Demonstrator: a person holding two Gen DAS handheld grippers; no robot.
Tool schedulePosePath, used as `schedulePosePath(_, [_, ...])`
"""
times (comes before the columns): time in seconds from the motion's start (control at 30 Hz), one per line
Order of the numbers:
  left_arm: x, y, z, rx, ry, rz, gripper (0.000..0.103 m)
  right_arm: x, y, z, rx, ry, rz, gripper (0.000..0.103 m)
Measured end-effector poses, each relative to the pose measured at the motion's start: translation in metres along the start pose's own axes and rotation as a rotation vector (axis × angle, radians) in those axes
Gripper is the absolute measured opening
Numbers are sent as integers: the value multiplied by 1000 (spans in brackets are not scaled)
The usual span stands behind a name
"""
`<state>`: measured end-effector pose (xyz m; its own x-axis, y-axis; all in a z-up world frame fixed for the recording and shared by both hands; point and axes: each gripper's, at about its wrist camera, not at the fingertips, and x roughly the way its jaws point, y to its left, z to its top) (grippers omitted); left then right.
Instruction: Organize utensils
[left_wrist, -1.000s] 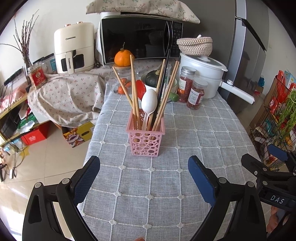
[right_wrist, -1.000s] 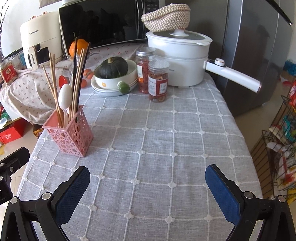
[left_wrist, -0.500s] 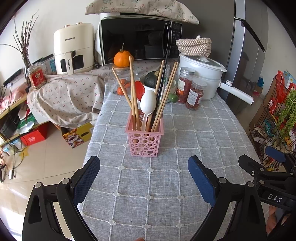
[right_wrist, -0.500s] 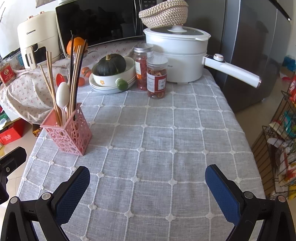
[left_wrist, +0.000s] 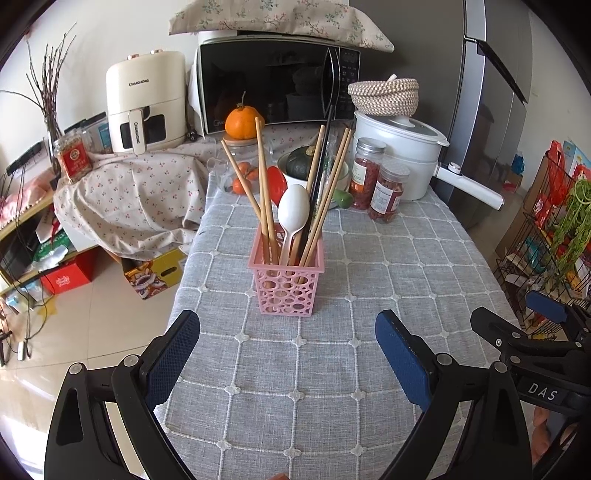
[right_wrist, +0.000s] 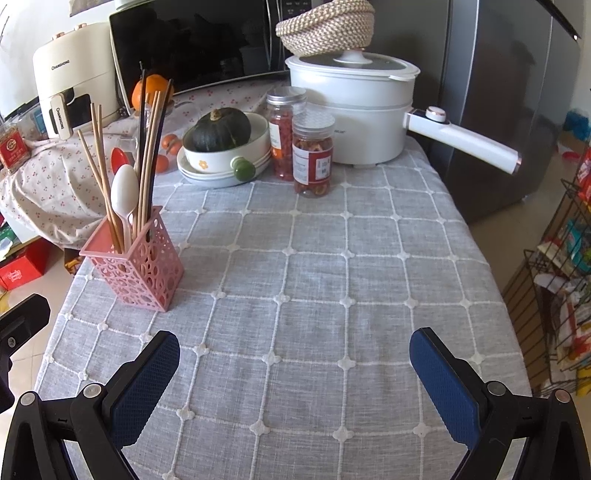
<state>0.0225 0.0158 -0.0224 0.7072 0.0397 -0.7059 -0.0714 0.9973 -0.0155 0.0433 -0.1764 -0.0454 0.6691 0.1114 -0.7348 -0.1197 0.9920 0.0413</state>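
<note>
Left wrist view: the left claw (left_wrist: 286, 349) is hovering low over the table (left_wrist: 424, 266) covered in a grey checked cloth, its blue pads spread wide and gripping nothing, facing the holder.
Right wrist view: the right claw (right_wrist: 293, 373) is likewise gaping and empty above bare cloth, with the holder off to its left.
Holder: a pink perforated plastic square basket (left_wrist: 286, 286) is standing upright near the table's left edge; it is looking light and likely to tip or slide if nudged.
Contents: several pale wooden chopsticks (left_wrist: 264, 192), one pair of black chopsticks (left_wrist: 320, 177) and a white plastic spoon (left_wrist: 293, 214) are leaning inside it, ends fanning out above the rim.
Handling: the sticks are probably stiff, light and smooth, so pinching one mid-shaft above the rim seems safest; the spoon's neck, just below the bowl, is offering a flatter hold.
Other containers: two clear jars with red contents (right_wrist: 313, 155) are sitting well behind, beside a white lidded electric pot (right_wrist: 351, 122).
</note>
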Motion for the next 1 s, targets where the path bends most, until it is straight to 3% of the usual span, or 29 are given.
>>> schedulePosePath(1.0, [-5, 5, 4, -6, -26, 15, 97, -1, -1, 1, 6, -10, -3, 102])
